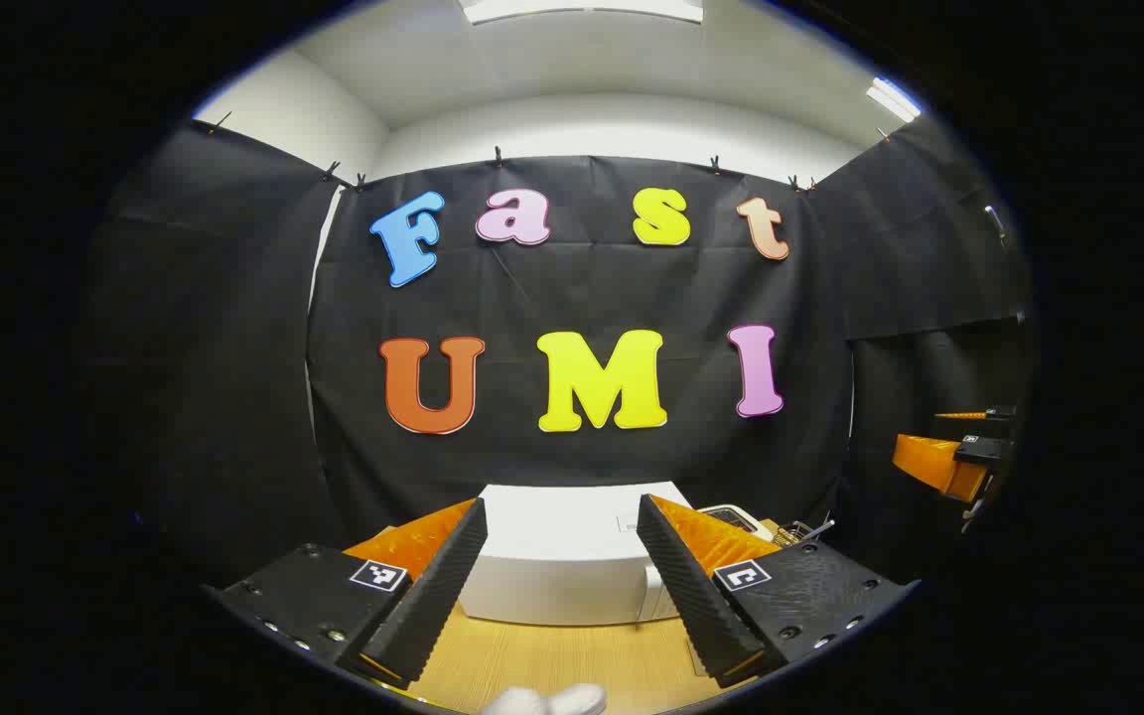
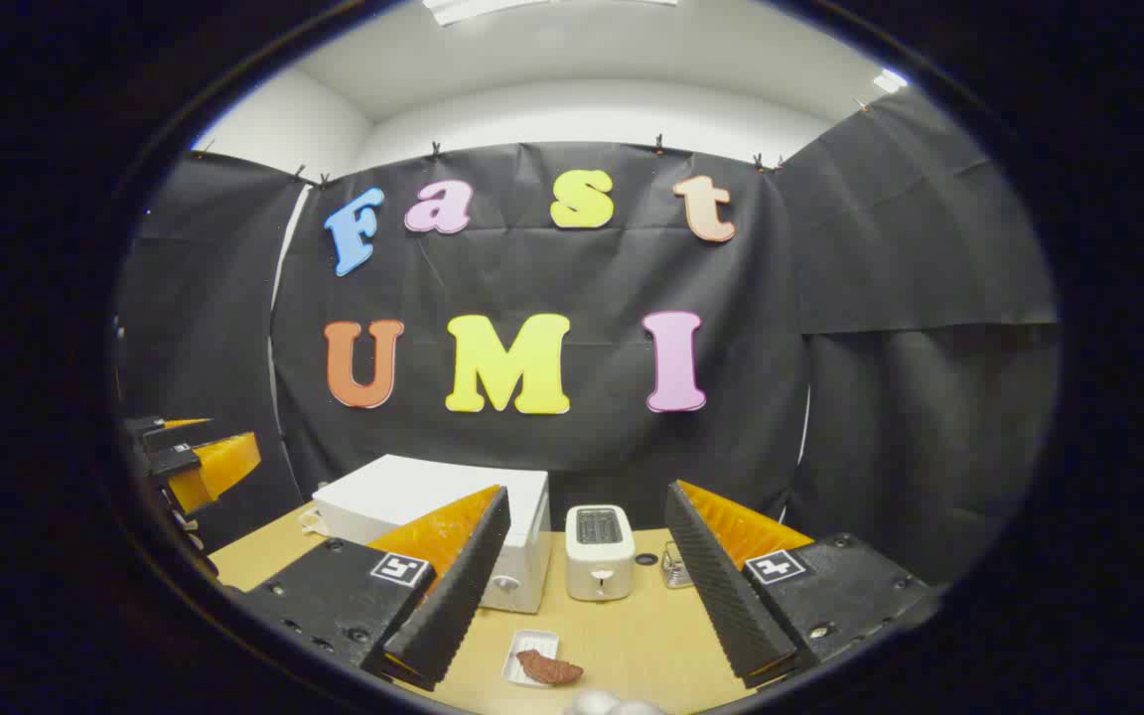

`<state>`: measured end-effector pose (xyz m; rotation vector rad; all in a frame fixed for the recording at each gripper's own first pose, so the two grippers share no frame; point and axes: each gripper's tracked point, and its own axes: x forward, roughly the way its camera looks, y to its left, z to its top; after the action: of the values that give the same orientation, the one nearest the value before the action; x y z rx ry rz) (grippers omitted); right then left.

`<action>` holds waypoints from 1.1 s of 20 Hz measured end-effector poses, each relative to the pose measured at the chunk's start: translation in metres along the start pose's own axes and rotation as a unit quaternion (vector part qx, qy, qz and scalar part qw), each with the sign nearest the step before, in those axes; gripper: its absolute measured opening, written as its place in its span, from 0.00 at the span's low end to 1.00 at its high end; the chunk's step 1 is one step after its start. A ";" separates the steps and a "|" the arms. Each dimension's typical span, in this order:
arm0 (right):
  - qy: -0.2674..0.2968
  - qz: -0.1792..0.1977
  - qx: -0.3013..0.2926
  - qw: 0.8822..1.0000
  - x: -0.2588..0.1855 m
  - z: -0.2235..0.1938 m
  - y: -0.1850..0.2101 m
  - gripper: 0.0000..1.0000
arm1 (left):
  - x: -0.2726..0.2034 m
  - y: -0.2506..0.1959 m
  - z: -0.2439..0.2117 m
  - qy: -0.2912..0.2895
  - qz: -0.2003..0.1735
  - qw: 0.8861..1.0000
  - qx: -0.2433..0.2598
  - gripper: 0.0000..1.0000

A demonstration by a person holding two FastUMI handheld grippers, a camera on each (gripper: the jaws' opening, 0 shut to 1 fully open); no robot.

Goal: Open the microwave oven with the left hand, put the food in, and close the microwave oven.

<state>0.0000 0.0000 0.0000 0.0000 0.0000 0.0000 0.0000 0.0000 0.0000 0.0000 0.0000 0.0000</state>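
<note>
White microwave (image 2: 453,521) beside toaster (image 2: 599,551); both claws (image 1: 562,571) (image 2: 587,576) wide open, empty.

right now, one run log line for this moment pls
stage: not started | microwave: closed | food: in tray on table | left tool: open | right tool: open

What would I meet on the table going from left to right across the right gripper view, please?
Microwave oven → small white tray with the food → toaster → small metal object, too small to identify.
</note>
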 end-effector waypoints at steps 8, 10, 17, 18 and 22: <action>0.009 0.005 0.004 1.000 0.014 -0.005 -0.003 1.00 | 0.013 -0.004 -0.011 0.004 0.003 1.000 0.013 0.96; 0.008 0.005 0.001 1.000 0.016 -0.004 -0.004 1.00 | 0.015 -0.004 -0.014 0.007 0.004 1.000 0.012 0.96; 0.002 0.007 0.008 1.000 0.021 0.000 -0.011 1.00 | 0.031 -0.021 -0.048 0.010 -0.013 1.000 0.003 0.96; 0.000 0.007 0.009 1.000 0.021 0.001 -0.013 1.00 | 0.036 -0.028 -0.059 0.012 -0.019 1.000 -0.002 0.97; 0.001 0.003 0.004 1.000 0.021 0.006 -0.023 1.00 | 0.056 -0.056 -0.112 0.027 -0.045 0.999 0.010 0.97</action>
<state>0.0214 -0.0227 0.0064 0.0088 0.0012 0.0052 0.0563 -0.0564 -0.1115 0.0200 0.0531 -0.0910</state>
